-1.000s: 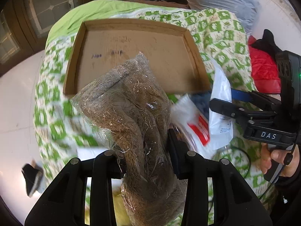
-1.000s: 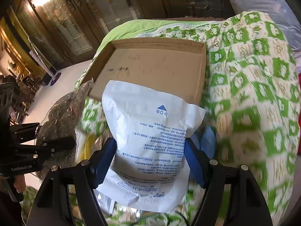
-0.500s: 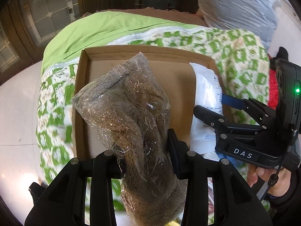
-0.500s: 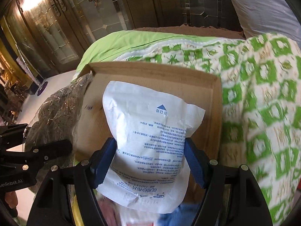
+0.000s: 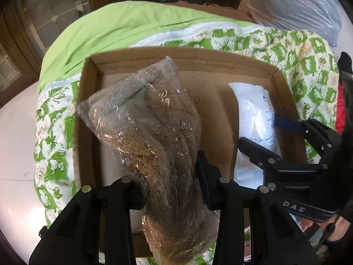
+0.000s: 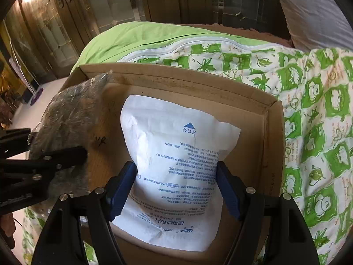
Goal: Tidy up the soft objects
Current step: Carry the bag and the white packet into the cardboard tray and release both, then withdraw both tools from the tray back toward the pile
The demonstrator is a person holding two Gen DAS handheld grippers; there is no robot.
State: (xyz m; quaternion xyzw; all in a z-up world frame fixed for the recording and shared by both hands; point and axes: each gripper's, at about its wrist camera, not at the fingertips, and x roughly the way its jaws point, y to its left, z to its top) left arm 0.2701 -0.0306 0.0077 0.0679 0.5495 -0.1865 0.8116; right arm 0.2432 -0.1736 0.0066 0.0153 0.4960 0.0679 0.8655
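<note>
Left wrist view, lower centre: left gripper [image 5: 169,183] pinches the soft, slippery plastic-wrapped plush bundle [image 5: 150,130] mid-body, while the right gripper [image 6: 176,187] squeezes the light, crushable white packet [image 6: 176,165] at its waist, both over the cardboard tray [image 6: 273,132].

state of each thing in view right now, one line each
left gripper: shut on the plastic-wrapped brown plush
plastic-wrapped brown plush: sealed in clear film, held over the left side of the box
right gripper: shut on the white packet
white packet: sealed, held over the right side of the box
cardboard box: open-topped, lying on the green patterned quilt
</note>
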